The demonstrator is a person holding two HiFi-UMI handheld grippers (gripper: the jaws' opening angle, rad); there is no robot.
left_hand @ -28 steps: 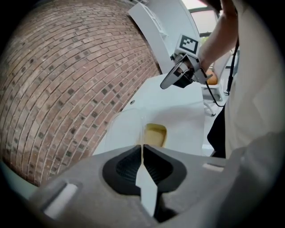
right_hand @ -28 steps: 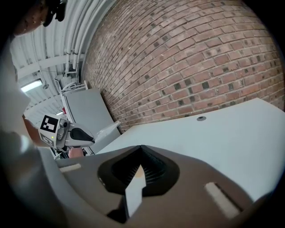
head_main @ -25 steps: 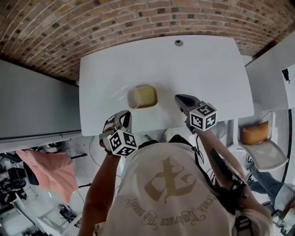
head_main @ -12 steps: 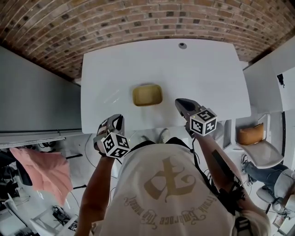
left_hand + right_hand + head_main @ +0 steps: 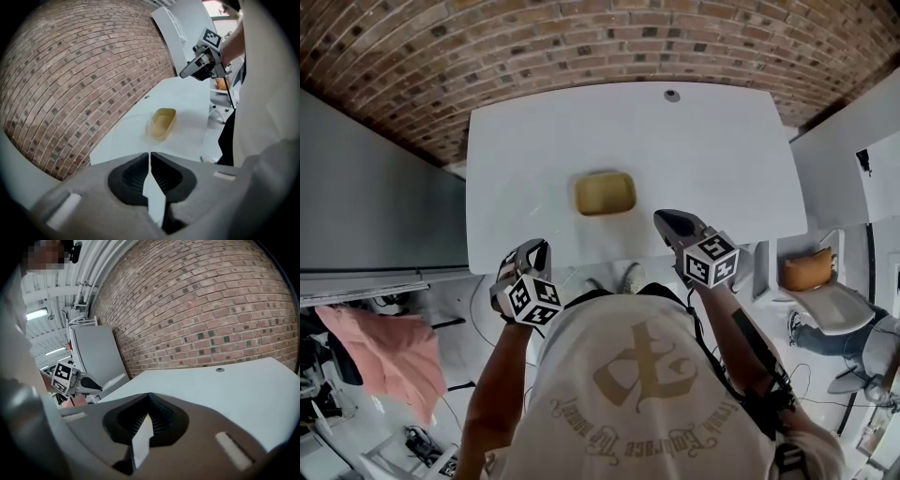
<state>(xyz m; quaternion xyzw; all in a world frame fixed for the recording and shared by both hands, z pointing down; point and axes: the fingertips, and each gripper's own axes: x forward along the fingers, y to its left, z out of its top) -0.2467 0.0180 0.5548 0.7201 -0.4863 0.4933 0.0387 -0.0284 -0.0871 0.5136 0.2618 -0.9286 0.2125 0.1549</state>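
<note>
A shallow yellow tub lies on the white table, near its front middle. In the left gripper view the yellow tub lies well ahead of my left gripper, with what looks like a clear film beside it. My left gripper hangs just off the table's front edge, jaws shut and empty. My right gripper hovers over the front edge, to the right of the tub, also shut on nothing. The right gripper view shows my right gripper facing bare table, with the left gripper at far left.
A brick wall runs behind the table. A small round grommet sits near the table's far edge. A grey panel stands at left, a chair with an orange seat at right, a pink cloth lower left.
My left gripper has drawn back from the table, so the tub looks farther off in its view. The right gripper has barely moved.
</note>
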